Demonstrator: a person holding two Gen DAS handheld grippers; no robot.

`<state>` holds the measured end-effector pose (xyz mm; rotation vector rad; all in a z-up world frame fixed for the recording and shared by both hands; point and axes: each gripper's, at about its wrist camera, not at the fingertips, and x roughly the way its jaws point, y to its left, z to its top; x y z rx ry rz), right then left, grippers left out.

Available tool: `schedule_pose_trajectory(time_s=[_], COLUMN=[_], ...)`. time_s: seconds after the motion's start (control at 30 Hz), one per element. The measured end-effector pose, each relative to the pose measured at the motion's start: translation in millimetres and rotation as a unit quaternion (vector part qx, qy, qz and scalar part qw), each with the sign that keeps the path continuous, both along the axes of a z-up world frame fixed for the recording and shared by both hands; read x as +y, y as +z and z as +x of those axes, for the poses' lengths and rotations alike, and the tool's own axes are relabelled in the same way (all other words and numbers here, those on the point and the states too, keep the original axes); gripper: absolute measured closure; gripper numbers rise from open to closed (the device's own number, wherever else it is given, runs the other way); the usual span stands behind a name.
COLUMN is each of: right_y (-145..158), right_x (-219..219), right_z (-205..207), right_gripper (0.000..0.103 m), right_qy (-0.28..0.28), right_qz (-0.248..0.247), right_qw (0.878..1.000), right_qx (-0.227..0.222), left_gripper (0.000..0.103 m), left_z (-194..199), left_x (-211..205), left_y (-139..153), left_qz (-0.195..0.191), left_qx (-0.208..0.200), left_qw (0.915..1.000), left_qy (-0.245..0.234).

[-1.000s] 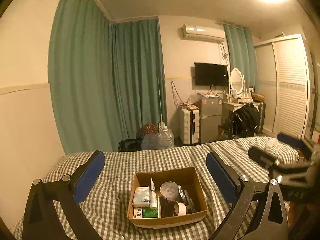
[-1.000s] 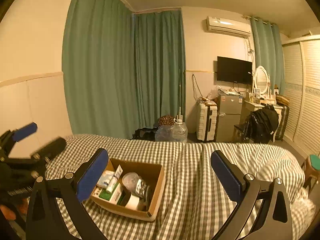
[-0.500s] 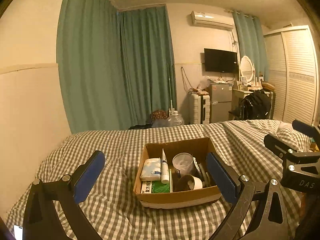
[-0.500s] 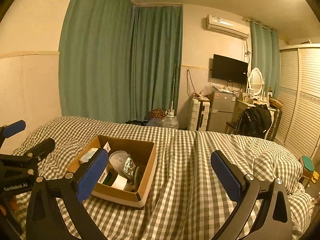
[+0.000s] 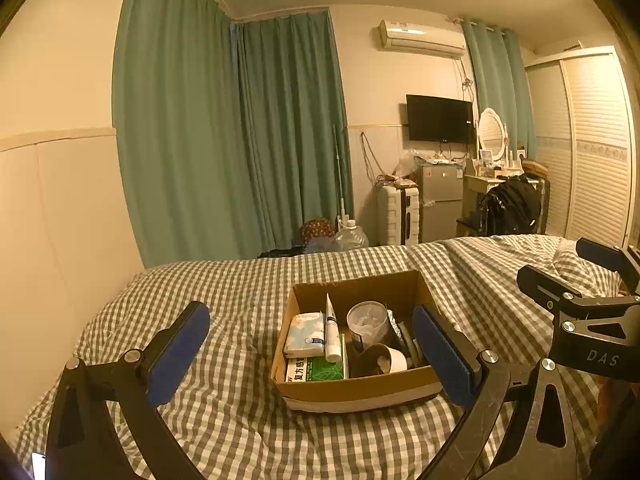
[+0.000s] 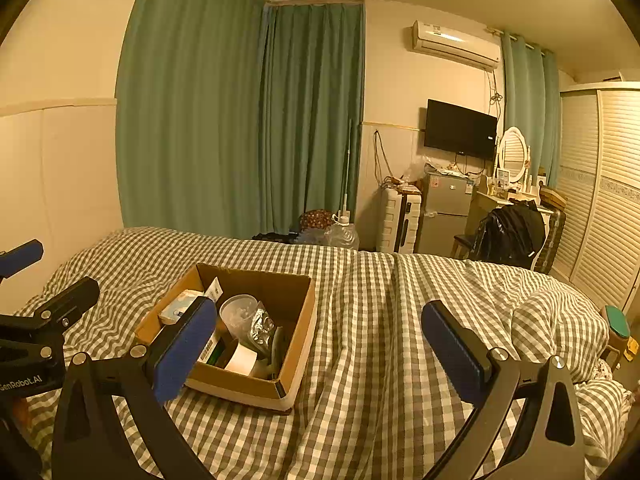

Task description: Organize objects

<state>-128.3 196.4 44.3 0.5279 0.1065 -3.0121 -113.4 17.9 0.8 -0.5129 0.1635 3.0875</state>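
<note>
Looking via left wrist cam: left gripper [image 5: 310, 350] spread wide, empty, framing the cardboard box [image 5: 356, 390] on the checked bedspread [image 5: 224, 292], prob. lining up a pick. Right wrist cam: right gripper [image 6: 320, 350] also wide, empty, box [image 6: 296, 344] off left.

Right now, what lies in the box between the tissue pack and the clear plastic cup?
In the left wrist view, a white tube lies between the tissue pack and the clear cup inside the cardboard box.
</note>
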Motion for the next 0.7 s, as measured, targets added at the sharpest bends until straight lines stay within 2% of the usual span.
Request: schedule_pose_trajectory(time_s=[0.7], right_y=[-0.5], right_x=[0.0], right_z=[-2.9], right_gripper=[0.000], right_qy=[-0.002], right_qz=[-0.007], right_qw=[1.000], right_qx=[-0.005], left_gripper=[0.000], left_z=[1.0], left_x=[1.7], left_y=[-1.9], left_qz=[-0.003], left_qx=[-0.005], left_qw=[1.0000], left_qy=[0.000])
